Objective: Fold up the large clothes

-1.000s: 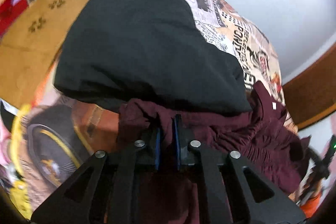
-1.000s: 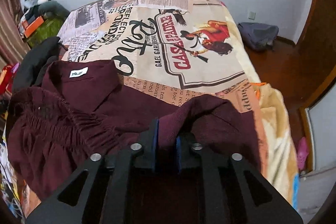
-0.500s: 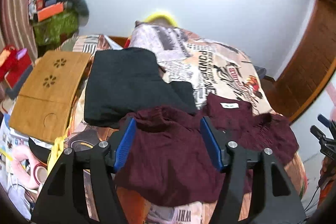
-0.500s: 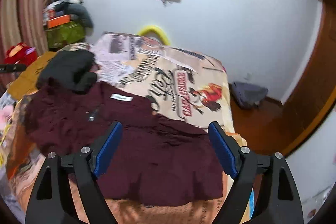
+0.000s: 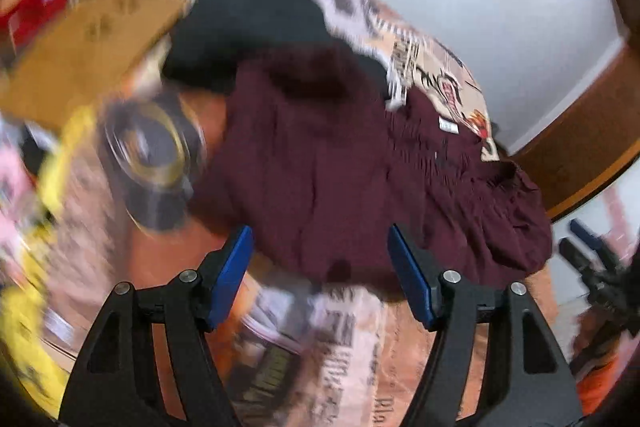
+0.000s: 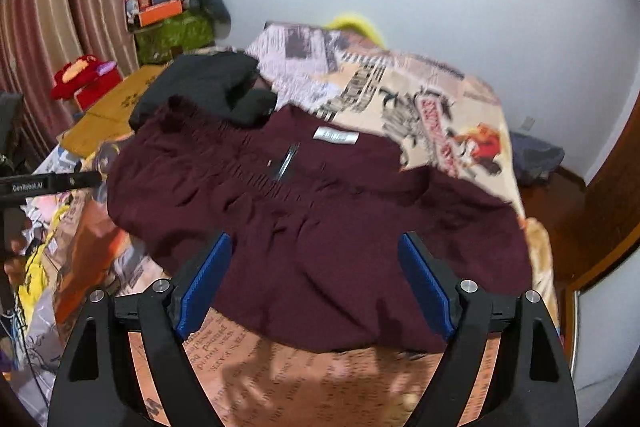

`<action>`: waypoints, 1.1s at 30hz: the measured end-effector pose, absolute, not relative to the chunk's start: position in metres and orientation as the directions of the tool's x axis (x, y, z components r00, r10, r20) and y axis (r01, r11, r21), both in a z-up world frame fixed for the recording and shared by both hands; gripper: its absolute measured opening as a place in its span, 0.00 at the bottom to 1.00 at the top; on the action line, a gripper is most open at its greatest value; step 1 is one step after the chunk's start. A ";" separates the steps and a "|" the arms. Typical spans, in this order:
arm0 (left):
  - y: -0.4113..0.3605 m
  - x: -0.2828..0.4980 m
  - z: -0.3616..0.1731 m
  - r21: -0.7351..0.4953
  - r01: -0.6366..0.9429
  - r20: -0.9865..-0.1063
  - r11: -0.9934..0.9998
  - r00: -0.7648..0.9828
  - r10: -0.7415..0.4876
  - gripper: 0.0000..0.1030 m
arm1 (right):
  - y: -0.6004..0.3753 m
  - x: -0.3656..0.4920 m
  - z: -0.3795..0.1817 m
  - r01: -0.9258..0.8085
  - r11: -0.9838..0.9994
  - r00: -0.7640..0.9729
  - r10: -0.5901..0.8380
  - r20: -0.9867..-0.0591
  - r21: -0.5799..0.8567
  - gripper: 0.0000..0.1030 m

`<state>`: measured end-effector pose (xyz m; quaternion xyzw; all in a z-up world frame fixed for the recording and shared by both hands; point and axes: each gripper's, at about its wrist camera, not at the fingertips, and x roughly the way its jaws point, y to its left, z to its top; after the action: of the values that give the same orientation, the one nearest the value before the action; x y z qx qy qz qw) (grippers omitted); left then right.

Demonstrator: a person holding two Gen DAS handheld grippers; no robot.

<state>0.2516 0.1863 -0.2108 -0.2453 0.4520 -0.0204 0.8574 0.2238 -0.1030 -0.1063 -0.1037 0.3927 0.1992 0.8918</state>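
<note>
Maroon garment (image 6: 320,227) lies spread across the near end of the bed (image 6: 440,99), between folds; my left tongs (image 5: 320,267) and right tongs (image 6: 316,275), both spread and empty, must next re-pinch its near hem.

The maroon garment (image 6: 328,227) is seen as matt cloth with a fine ribbed texture and a gathered, puckered band; a white woven label (image 6: 335,136) is sewn on it. The black garment (image 6: 204,87) is shown as matt, smooth cloth. The bedspread (image 6: 440,107) is printed cloth, low in sheen. The right gripper (image 6: 316,279) and left gripper (image 5: 320,275) are formed of matt black plastic, faced with blue pads (image 6: 204,279) and fitted with bright metal screws. The board (image 6: 108,115) appears as matt wood.
</note>
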 end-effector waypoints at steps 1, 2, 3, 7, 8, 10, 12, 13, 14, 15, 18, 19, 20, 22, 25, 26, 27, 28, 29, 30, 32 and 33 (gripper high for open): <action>0.189 0.252 -0.222 -0.475 -0.202 -0.762 0.856 0.581 -0.286 0.67 | -0.101 0.222 -0.111 -0.436 0.900 0.606 0.271 -0.748 -0.027 0.80; 0.191 0.252 -0.231 -0.503 -0.217 -0.758 0.837 0.575 -0.306 0.67 | -0.098 0.223 -0.116 -0.436 0.900 0.597 0.268 -0.756 -0.024 0.80; 0.193 0.254 -0.242 -0.531 -0.239 -0.755 0.813 0.569 -0.326 0.67 | -0.095 0.226 -0.122 -0.437 0.899 0.584 0.270 -0.766 -0.016 0.80; 0.203 0.265 -0.280 -0.648 -0.314 -0.715 0.694 0.564 -0.413 0.67 | -0.092 0.232 -0.137 -0.426 0.904 0.553 0.279 -0.785 0.021 0.80; 0.205 0.267 -0.286 -0.672 -0.320 -0.699 0.667 0.571 -0.431 0.67 | -0.093 0.235 -0.140 -0.421 0.907 0.545 0.280 -0.790 0.031 0.80; 0.206 0.276 -0.296 -0.722 -0.324 -0.660 0.611 0.589 -0.467 0.67 | -0.093 0.240 -0.147 -0.410 0.911 0.532 0.282 -0.798 0.049 0.80; 0.204 0.284 -0.301 -0.741 -0.320 -0.640 0.590 0.600 -0.479 0.67 | -0.093 0.245 -0.153 -0.399 0.915 0.525 0.278 -0.805 0.056 0.80; 0.203 0.290 -0.302 -0.748 -0.315 -0.632 0.584 0.607 -0.482 0.67 | -0.093 0.246 -0.155 -0.396 0.917 0.522 0.276 -0.807 0.057 0.80; 0.201 0.297 -0.303 -0.751 -0.313 -0.628 0.581 0.610 -0.483 0.67 | -0.093 0.248 -0.158 -0.395 0.917 0.519 0.276 -0.809 0.059 0.80; 0.199 0.304 -0.306 -0.751 -0.317 -0.629 0.580 0.612 -0.480 0.67 | -0.094 0.249 -0.160 -0.394 0.917 0.516 0.275 -0.811 0.060 0.80; 0.197 0.317 -0.318 -0.757 -0.342 -0.626 0.557 0.623 -0.469 0.67 | -0.093 0.252 -0.165 -0.389 0.920 0.512 0.265 -0.817 0.055 0.80; 0.198 0.318 -0.318 -0.762 -0.349 -0.619 0.545 0.639 -0.456 0.65 | -0.093 0.252 -0.167 -0.388 0.920 0.511 0.261 -0.819 0.052 0.80; 0.198 0.319 -0.317 -0.760 -0.356 -0.619 0.543 0.651 -0.439 0.59 | -0.093 0.252 -0.168 -0.386 0.921 0.509 0.258 -0.821 0.049 0.80; 0.192 0.318 -0.312 -0.732 -0.371 -0.638 0.571 0.667 -0.385 0.50 | -0.094 0.253 -0.169 -0.384 0.922 0.507 0.256 -0.823 0.050 0.80; 0.182 0.312 -0.294 -0.681 -0.364 -0.656 0.635 0.688 -0.310 0.33 | -0.095 0.251 -0.167 -0.380 0.924 0.503 0.255 -0.826 0.054 0.80; 0.178 0.309 -0.286 -0.661 -0.361 -0.662 0.658 0.692 -0.287 0.31 | -0.096 0.250 -0.166 -0.379 0.924 0.504 0.255 -0.825 0.054 0.80; 0.176 0.307 -0.281 -0.651 -0.357 -0.664 0.670 0.695 -0.274 0.30 | -0.096 0.247 -0.163 -0.378 0.924 0.507 0.256 -0.823 0.054 0.80; 0.172 0.304 -0.272 -0.639 -0.351 -0.663 0.684 0.701 -0.260 0.28 | -0.096 0.244 -0.160 -0.379 0.924 0.509 0.256 -0.822 0.053 0.80; 0.170 0.301 -0.265 -0.633 -0.343 -0.660 0.694 0.707 -0.253 0.27 | -0.095 0.241 -0.157 -0.381 0.923 0.513 0.255 -0.819 0.049 0.80; 0.167 0.297 -0.254 -0.628 -0.327 -0.651 0.706 0.719 -0.246 0.26 | -0.095 0.240 -0.154 -0.384 0.922 0.516 0.255 -0.818 0.045 0.80; 0.161 0.289 -0.239 -0.616 -0.306 -0.637 0.726 0.736 -0.229 0.25 | -0.094 0.233 -0.145 -0.391 0.920 0.527 0.255 -0.810 0.035 0.80; 0.158 0.283 -0.228 -0.603 -0.294 -0.630 0.742 0.745 -0.217 0.25 | -0.094 0.229 -0.140 -0.395 0.918 0.532 0.258 -0.806 0.032 0.80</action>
<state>0.2829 0.1579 -0.2279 -0.3584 0.3561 0.0222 0.8627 0.2294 -0.0936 -0.1404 -0.0772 0.4459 0.1872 0.8719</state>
